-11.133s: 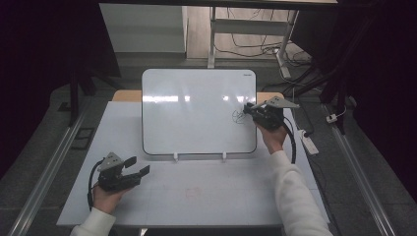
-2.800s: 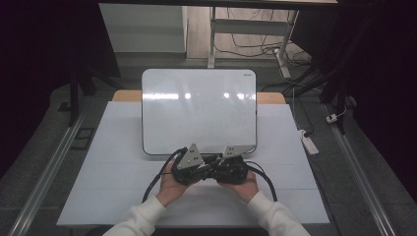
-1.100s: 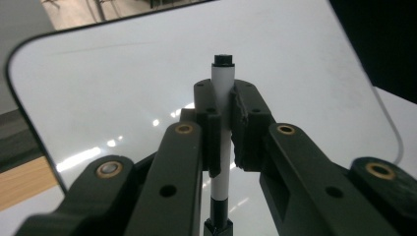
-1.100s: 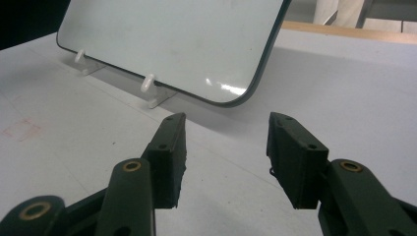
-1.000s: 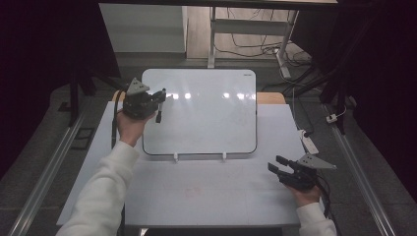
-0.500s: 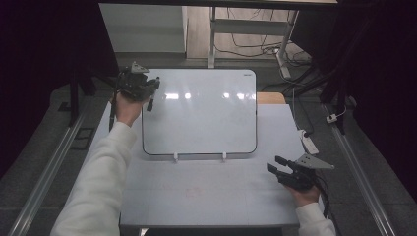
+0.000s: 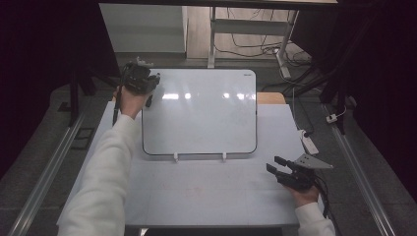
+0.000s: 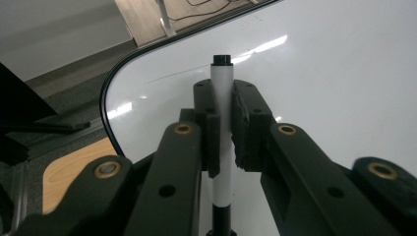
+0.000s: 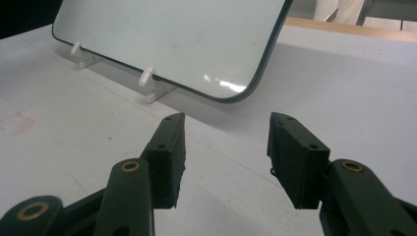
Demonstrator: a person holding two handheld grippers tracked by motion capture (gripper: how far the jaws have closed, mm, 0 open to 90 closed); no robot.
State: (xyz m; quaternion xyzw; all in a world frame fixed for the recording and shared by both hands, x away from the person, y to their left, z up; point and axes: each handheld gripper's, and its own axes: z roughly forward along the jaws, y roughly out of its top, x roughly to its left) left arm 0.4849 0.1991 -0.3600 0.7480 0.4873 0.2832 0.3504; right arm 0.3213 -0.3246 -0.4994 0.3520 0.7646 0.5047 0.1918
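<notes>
A white marker [image 8: 222, 123] with a black end stands upright between the jaws of my left gripper [image 8: 223, 93], which is shut on its barrel. In the high view that left gripper [image 7: 140, 78] hangs over the far left corner of the whiteboard [image 7: 199, 113]. The board's glossy face [image 8: 319, 73] lies just beyond the marker's end. My right gripper [image 7: 275, 164] rests low at the front right of the table, open, nothing between its pads. In its own view the right gripper [image 9: 226, 132] points at the board's near corner [image 9: 162, 39].
The whiteboard leans on two small white feet [image 7: 175, 157] on a white table sheet [image 7: 196, 191]. A white power strip [image 7: 309, 142] lies by the right edge. A wooden tabletop [image 7: 270, 97] shows behind the board. Cables trail on the floor beyond.
The left gripper, with the marker, has travelled from the table's front middle to the board's far left corner, edging farther away in the last second. The right gripper has stayed at the front right.
</notes>
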